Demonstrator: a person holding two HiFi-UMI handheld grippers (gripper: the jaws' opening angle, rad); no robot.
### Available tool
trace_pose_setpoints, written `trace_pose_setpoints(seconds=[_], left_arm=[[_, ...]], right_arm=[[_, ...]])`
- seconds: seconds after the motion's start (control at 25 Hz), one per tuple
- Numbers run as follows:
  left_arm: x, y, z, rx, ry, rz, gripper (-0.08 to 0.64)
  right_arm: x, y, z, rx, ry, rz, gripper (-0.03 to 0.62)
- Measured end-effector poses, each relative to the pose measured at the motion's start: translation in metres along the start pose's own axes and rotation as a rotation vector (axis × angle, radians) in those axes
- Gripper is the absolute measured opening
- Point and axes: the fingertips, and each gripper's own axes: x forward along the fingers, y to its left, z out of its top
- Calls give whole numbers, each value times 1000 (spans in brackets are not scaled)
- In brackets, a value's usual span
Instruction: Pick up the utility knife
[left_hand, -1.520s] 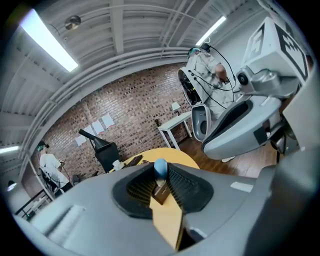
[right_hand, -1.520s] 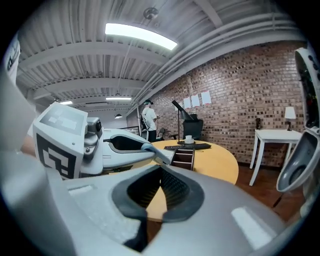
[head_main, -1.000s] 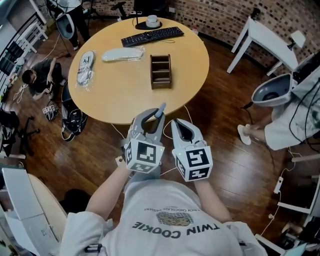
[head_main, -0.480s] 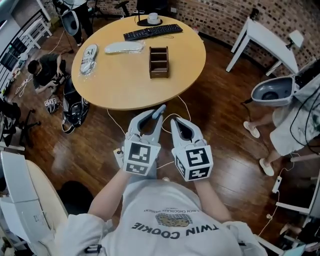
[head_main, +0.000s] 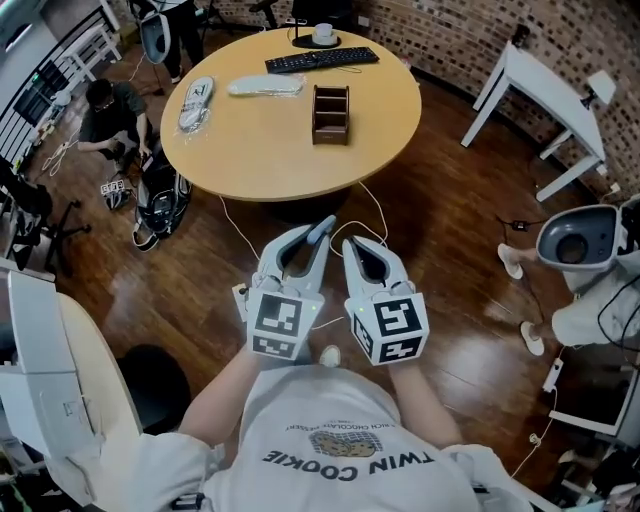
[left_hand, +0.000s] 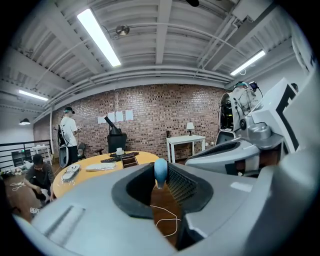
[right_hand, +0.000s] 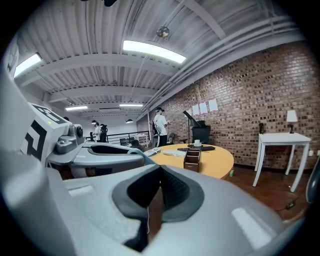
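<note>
The utility knife (left_hand: 160, 172) is pinched at the tip of the left tool (head_main: 318, 236), its blue end poking out. The right tool (head_main: 351, 247), just beside it, is pressed together and empty. Both hang above the wooden floor (head_main: 440, 260), short of the round counter (head_main: 270, 160).

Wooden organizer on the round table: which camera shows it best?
The head view: it looks down on the wooden organizer, showing its open compartments and its spot on the round table. The right gripper view shows it small, from the side; the left gripper view shows it smaller still, far off.
</note>
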Motion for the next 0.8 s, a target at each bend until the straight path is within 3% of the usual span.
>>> trace_pose_setpoints(seconds=[0.8], left_arm=[[-104,-10,-7,-55,-46,-44,72]], right_arm=[[-55,91,-9,9,-2,-46,0]])
